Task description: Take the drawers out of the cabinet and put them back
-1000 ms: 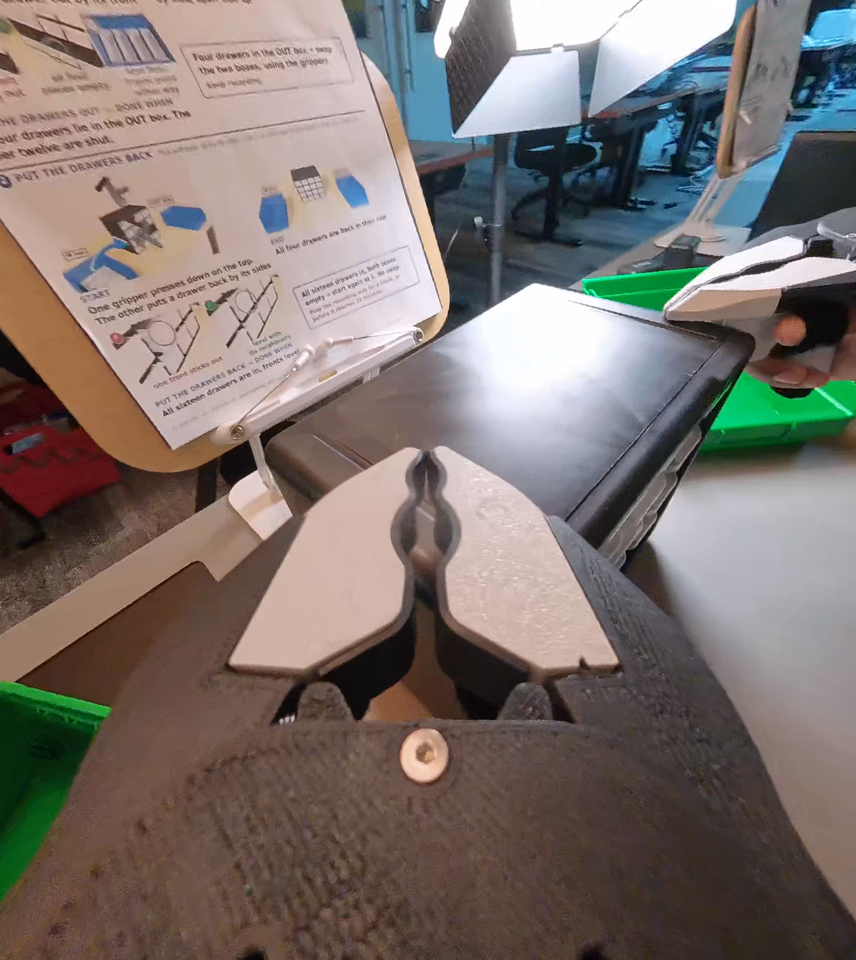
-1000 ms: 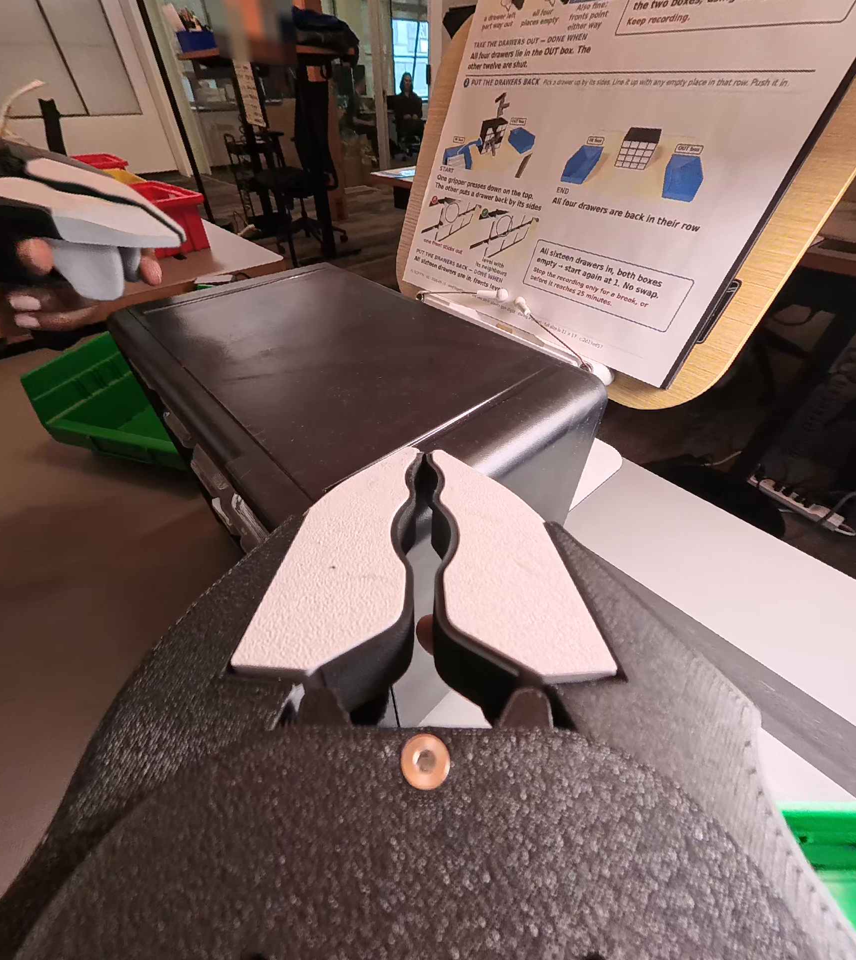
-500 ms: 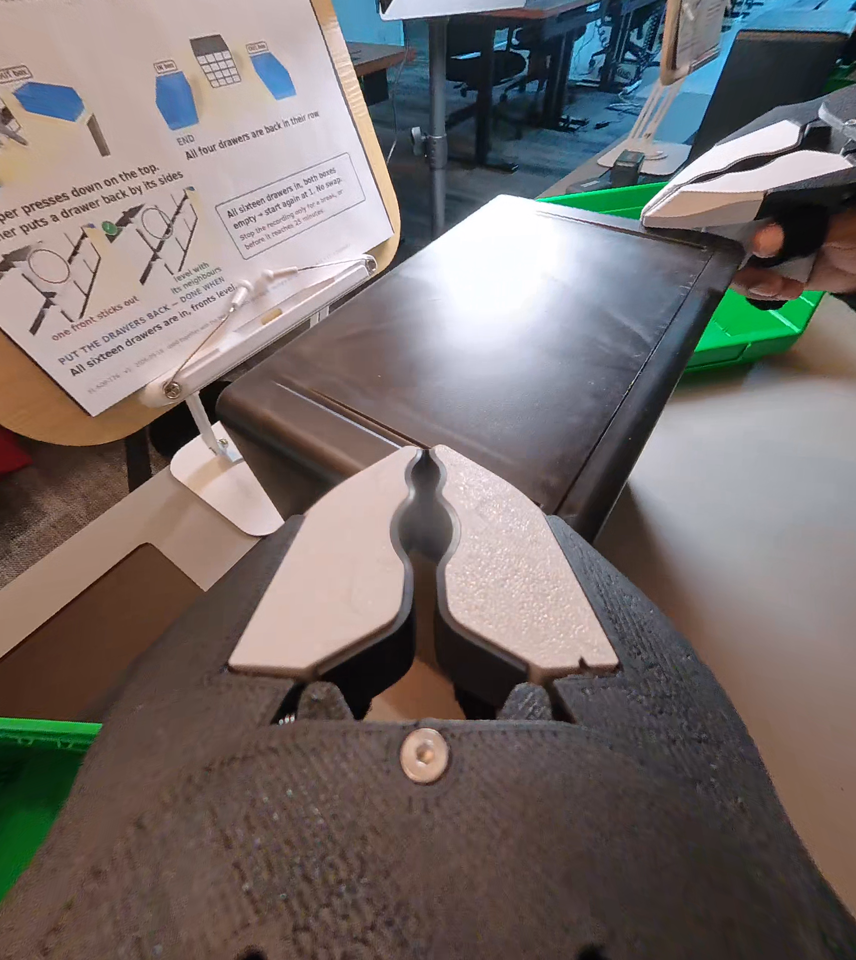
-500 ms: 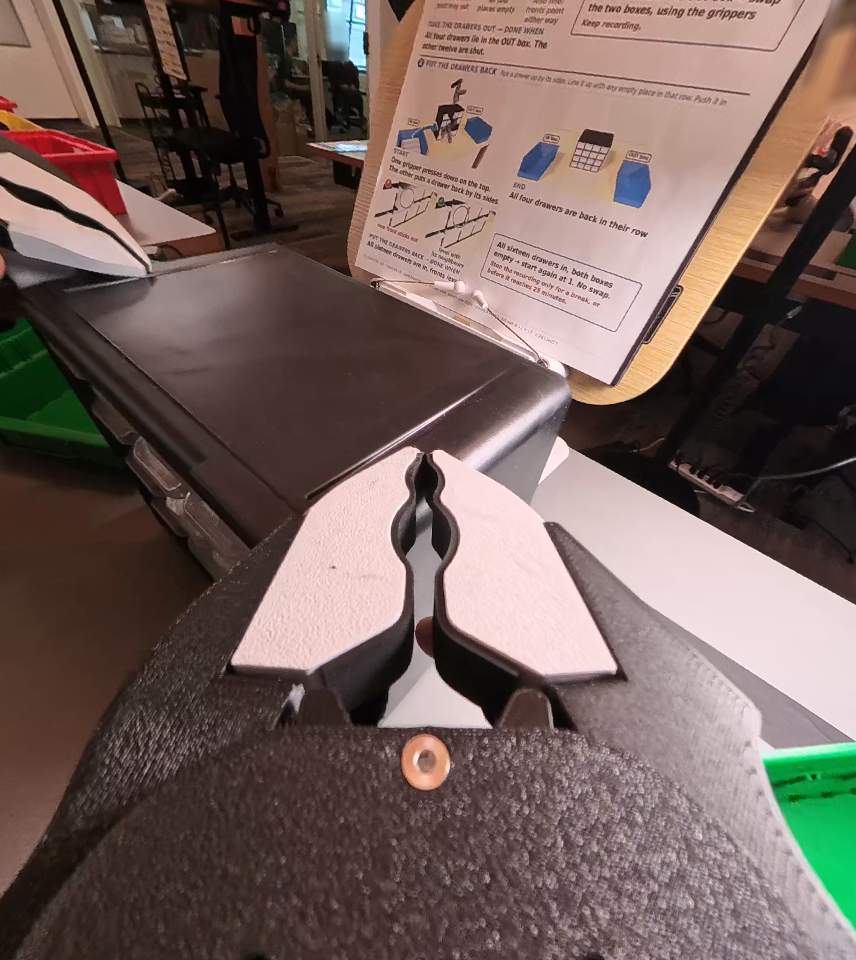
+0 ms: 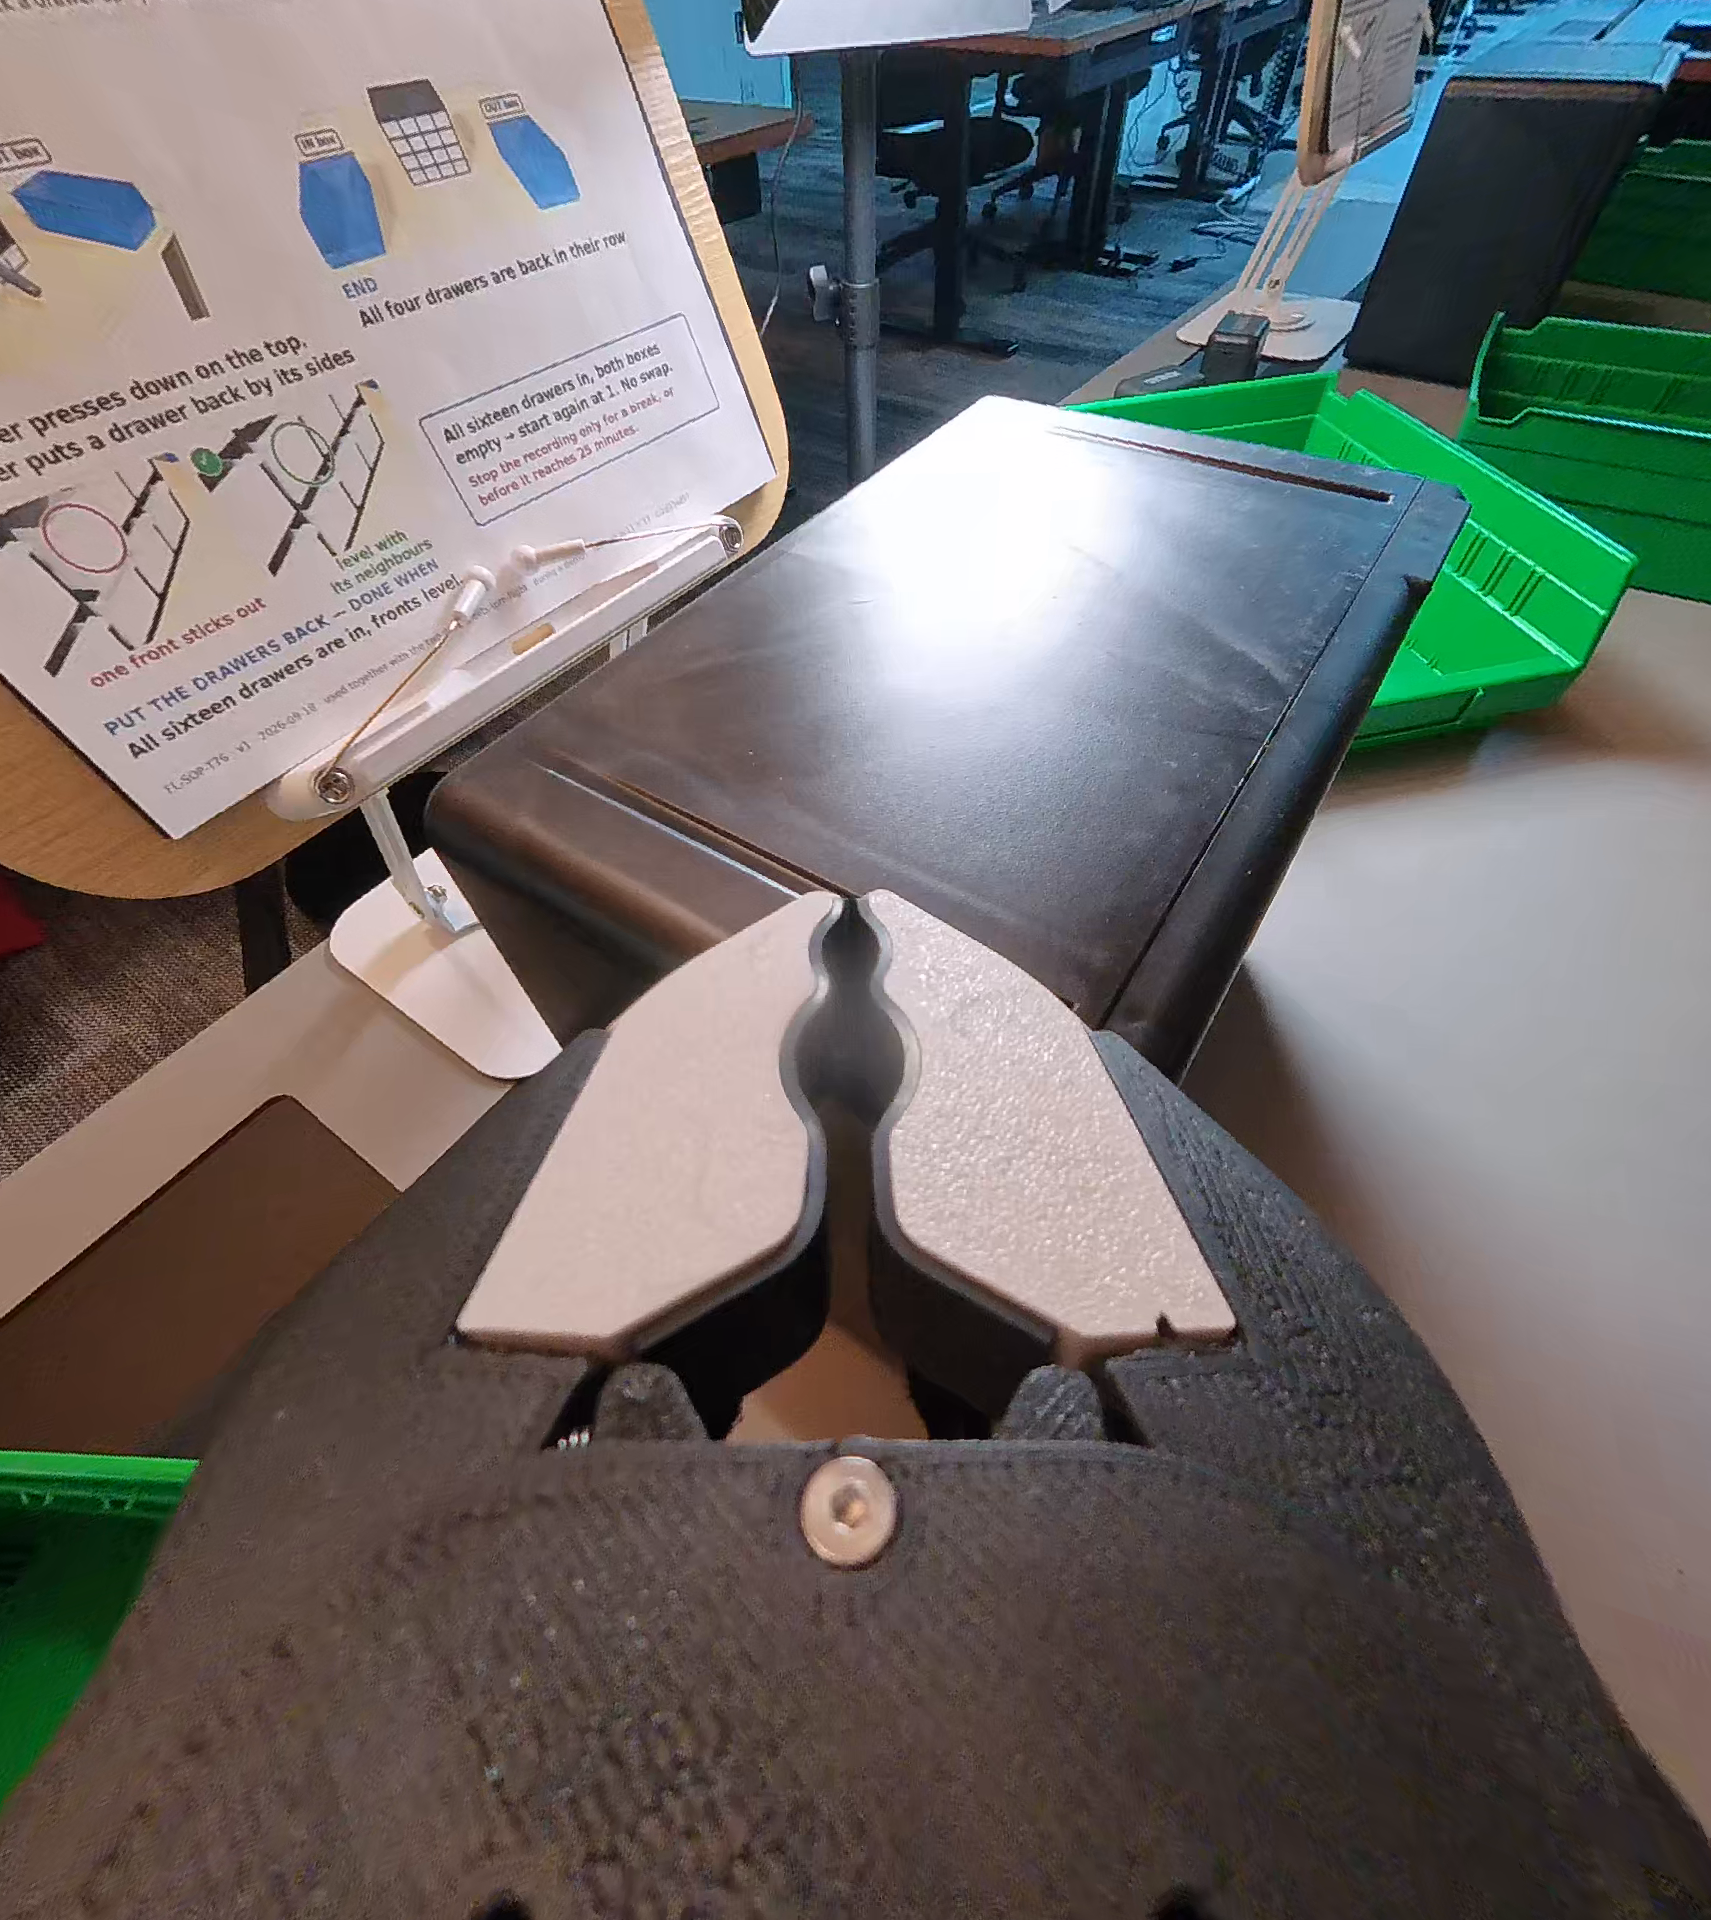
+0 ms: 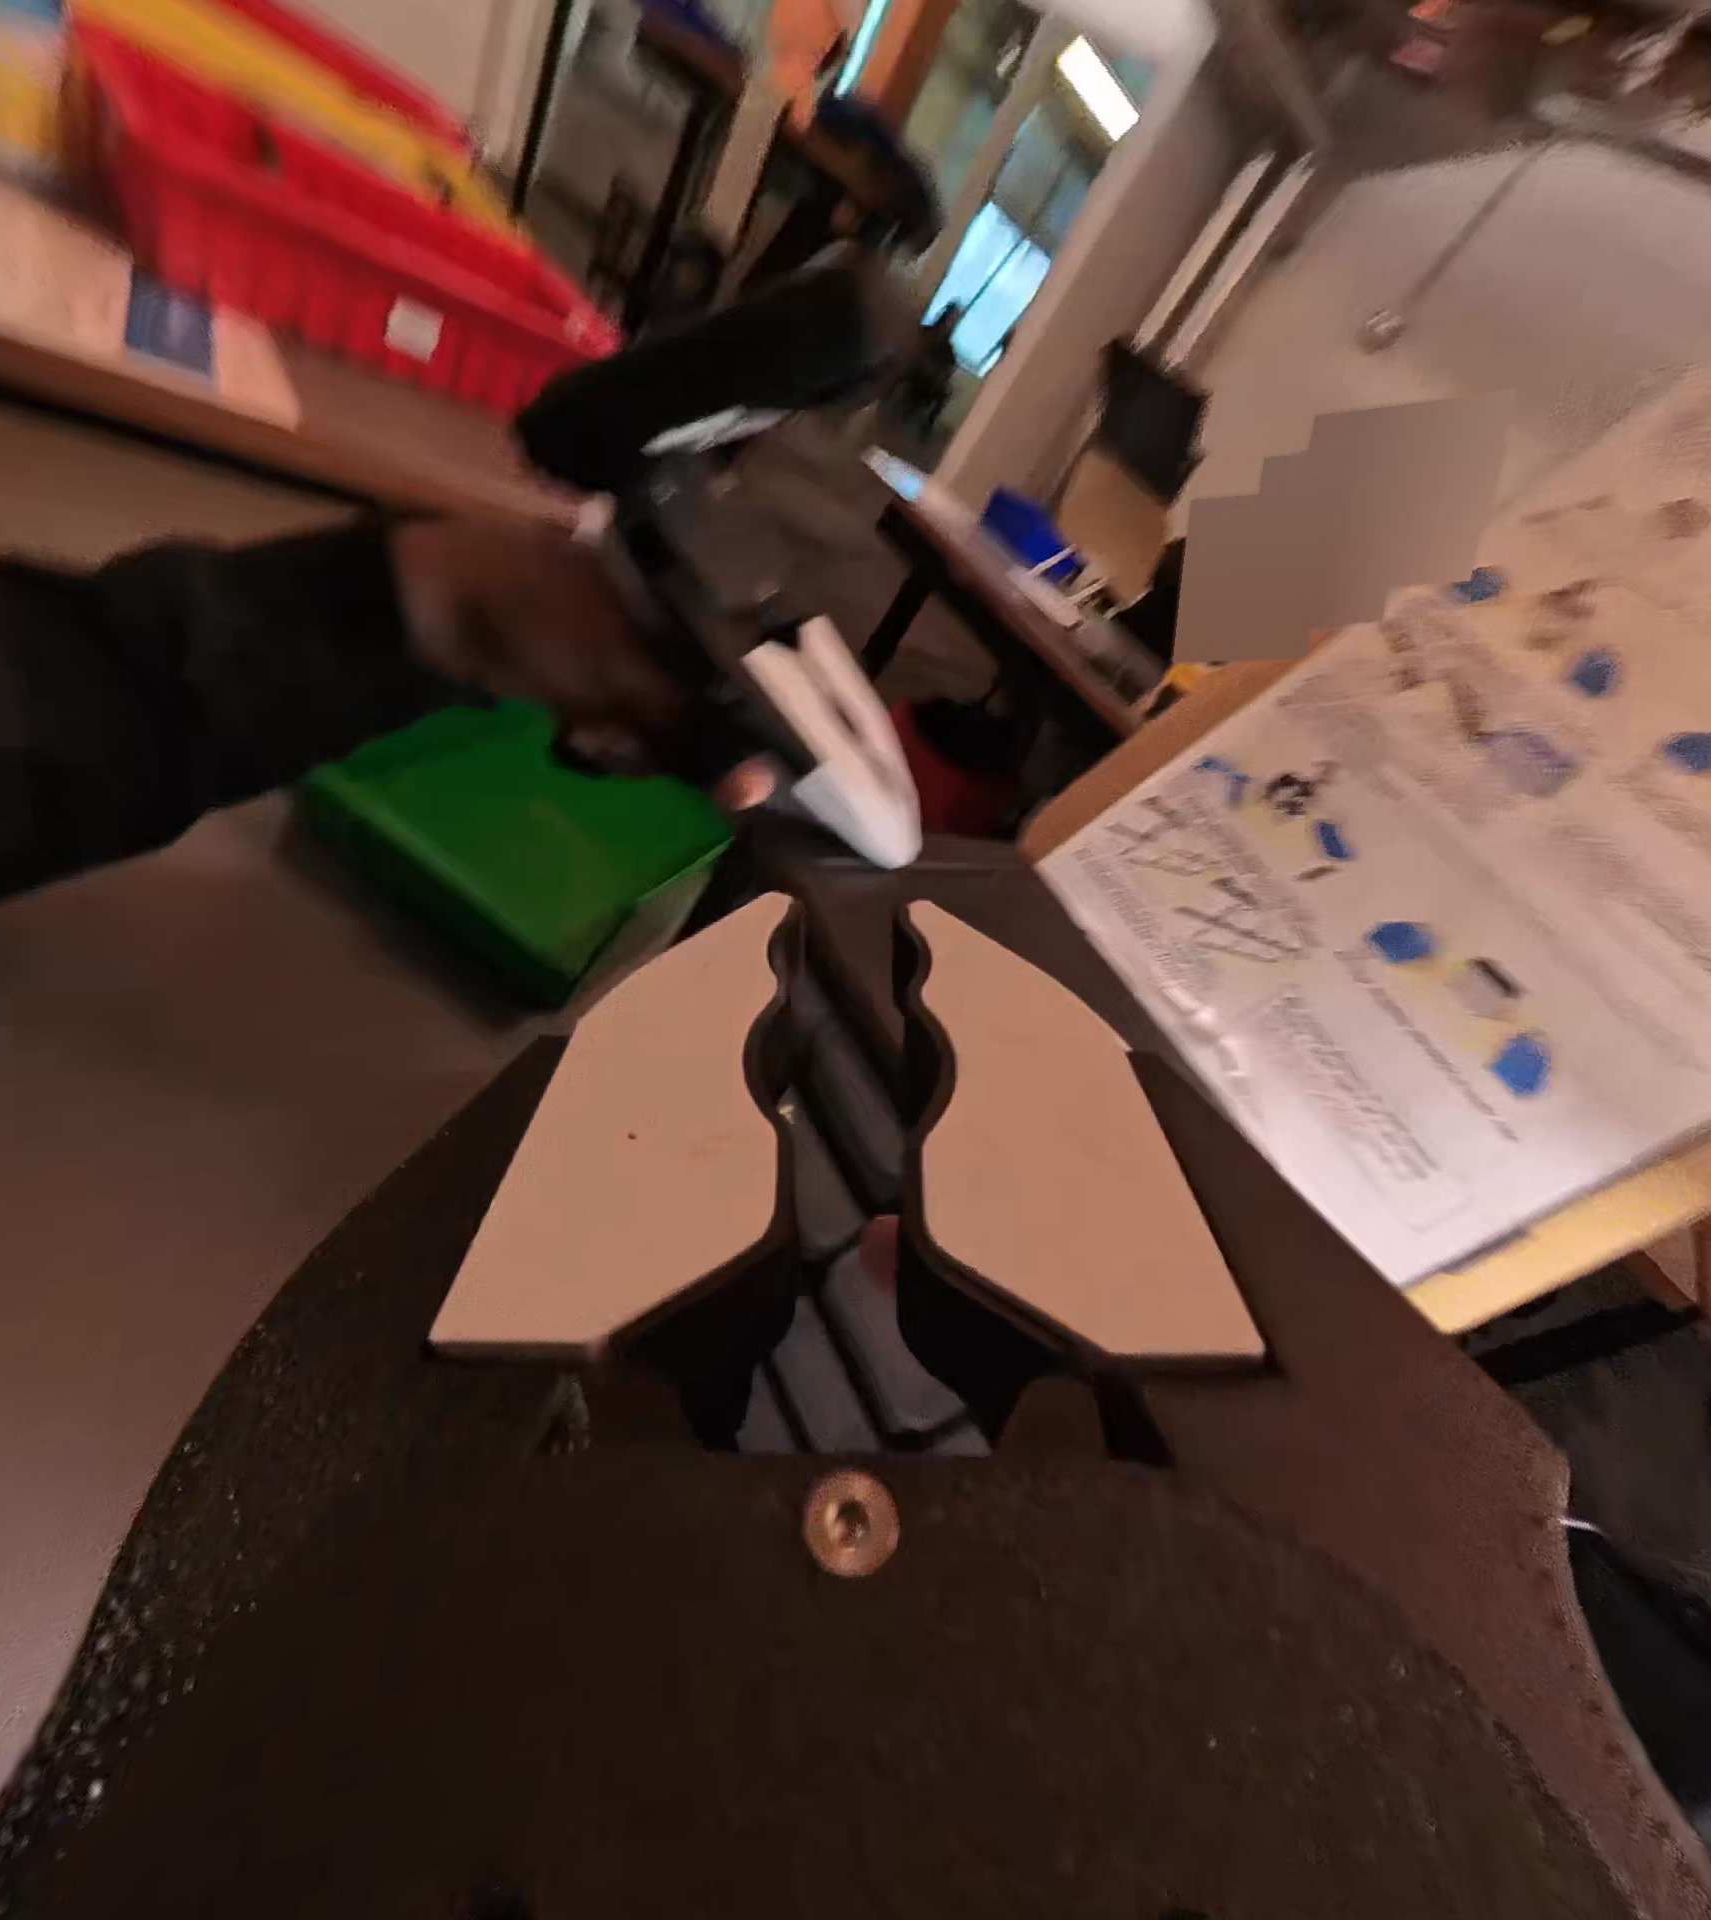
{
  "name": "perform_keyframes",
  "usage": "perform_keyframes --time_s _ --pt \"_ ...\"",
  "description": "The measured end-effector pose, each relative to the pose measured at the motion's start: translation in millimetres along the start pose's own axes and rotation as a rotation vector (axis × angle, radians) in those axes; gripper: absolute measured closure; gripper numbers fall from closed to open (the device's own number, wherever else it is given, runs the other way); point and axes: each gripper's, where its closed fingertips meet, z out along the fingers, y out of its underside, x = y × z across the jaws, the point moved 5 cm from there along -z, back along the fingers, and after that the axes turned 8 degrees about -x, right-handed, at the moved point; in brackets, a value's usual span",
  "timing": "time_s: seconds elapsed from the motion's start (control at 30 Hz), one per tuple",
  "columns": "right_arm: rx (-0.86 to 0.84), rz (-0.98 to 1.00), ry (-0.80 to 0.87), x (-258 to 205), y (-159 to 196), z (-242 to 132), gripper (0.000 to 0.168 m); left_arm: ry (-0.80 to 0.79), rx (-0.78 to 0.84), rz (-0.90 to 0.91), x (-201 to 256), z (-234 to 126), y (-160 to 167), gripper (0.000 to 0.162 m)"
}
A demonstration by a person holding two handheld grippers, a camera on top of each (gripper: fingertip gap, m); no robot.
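My left gripper (image 5: 849,914) is closed with nothing between its fingers, its tips over the near corner of the black cabinet (image 5: 986,665), which stands on the grey table (image 5: 1505,1039). An instruction sheet (image 5: 290,343) on a stand leans just behind the cabinet, and a green bin (image 5: 1495,592) sits beyond its far end. My right gripper (image 6: 849,935) is slightly parted and holds nothing; its view is blurred. There the left gripper's tips touch the cabinet top.
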Motion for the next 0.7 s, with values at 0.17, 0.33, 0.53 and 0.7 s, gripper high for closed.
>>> perform_keyframes --time_s 0.17,0.33,0.53,0.7 --pt "-0.298 -0.26 -0.077 -73 52 87 0.15 -0.009 -0.003 0.019 0 0 0 0.162" --pt "-0.537 -0.472 -0.022 -115 119 132 0.138 -0.034 -0.011 0.045 1 0 0 0.162" --pt "-0.471 -0.623 0.205 -115 151 143 0.14 -0.038 -0.012 0.053 2 0 0 0.162" --pt "-0.402 -0.681 0.336 -106 158 152 0.147 -0.04 -0.013 0.066 2 0 0 0.162"
